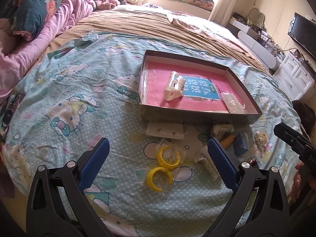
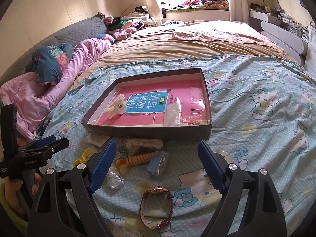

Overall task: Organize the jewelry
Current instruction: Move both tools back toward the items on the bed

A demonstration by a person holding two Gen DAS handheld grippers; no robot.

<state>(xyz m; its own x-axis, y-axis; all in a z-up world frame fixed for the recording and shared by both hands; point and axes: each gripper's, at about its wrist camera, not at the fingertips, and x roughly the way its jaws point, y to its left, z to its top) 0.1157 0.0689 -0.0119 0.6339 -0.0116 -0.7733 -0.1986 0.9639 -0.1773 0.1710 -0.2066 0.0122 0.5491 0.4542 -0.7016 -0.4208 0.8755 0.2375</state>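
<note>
A shallow dark box [image 1: 199,117] [image 2: 146,132] with a pink book inside lies on the Hello Kitty sheet. In it are a cream hair claw [image 1: 173,87] [image 2: 116,106] and a clear packet [image 1: 233,103] [image 2: 173,112]. In front of the box lie bagged yellow hoop earrings [image 1: 165,166], an orange spiral hair tie [image 2: 136,160], a blue packet [image 2: 158,163] and a wristwatch [image 2: 157,207]. My left gripper [image 1: 158,150] is open above the yellow hoops. My right gripper [image 2: 157,148] is open above the watch and hair tie.
A white card [image 1: 165,131] lies by the box's front wall. Pink bedding and a floral pillow [image 1: 29,13] lie at the left. A TV [image 1: 304,33] and white drawers [image 1: 292,77] stand at the right. The right gripper's body [image 1: 294,140] shows at the left view's edge.
</note>
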